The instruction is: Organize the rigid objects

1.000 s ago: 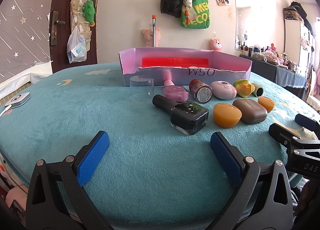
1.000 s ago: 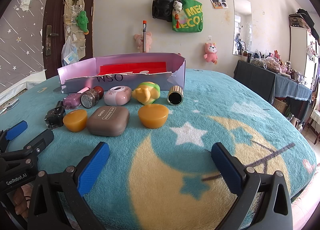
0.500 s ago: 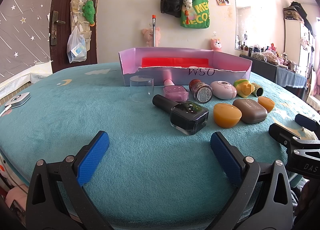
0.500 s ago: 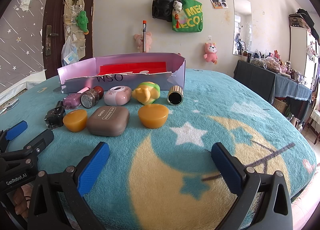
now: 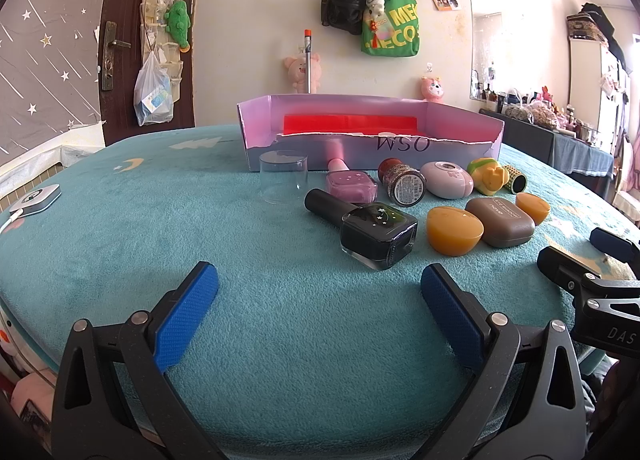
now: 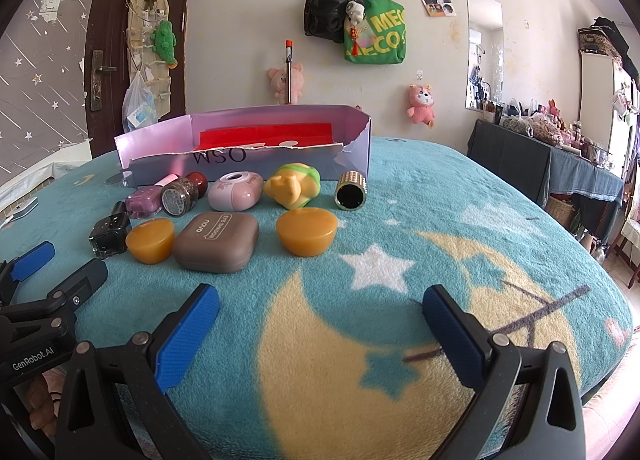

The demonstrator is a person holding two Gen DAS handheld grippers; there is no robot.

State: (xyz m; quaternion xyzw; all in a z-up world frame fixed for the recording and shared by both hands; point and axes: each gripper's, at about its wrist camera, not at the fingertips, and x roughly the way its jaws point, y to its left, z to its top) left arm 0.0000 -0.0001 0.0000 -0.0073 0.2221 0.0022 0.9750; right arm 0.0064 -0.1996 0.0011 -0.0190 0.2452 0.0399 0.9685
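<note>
Nearest of all, the left gripper [image 5: 318, 292] and the right gripper [image 6: 320, 312] hover low over the teal plush blanket with moon and star print [image 6: 420, 219]. Both have their jaws spread wide and released, holding nothing.

Just beyond them the loose things lie in two rough rows. In the near row sit a black square nail-polish bottle [image 5: 378, 234] lying on its side, an orange dome-shaped block [image 5: 454, 230], a brown rounded plastic case [image 6: 216, 242] and a second orange dome [image 6: 307, 231]. Behind these come a clear empty plastic cup [image 5: 283, 176], a pink nail-polish bottle [image 5: 350, 183], a small red-capped jar [image 5: 404, 183], a pale pink oval case [image 6: 236, 191], a yellow-and-green toy figure [image 6: 294, 188] and a gold studded cylinder [image 6: 351, 191].

Farthest is the long pale purple cardboard box with a red lining [image 5: 372, 139]. Its torn front wall is low, and I cannot tell whether anything is in it.

No grasp has begun, I judge. The black bottle suits the left gripper best: close across its flat sides, not the round cap, lift clear of the neighbouring dome, then carry it over the low torn edge.
</note>
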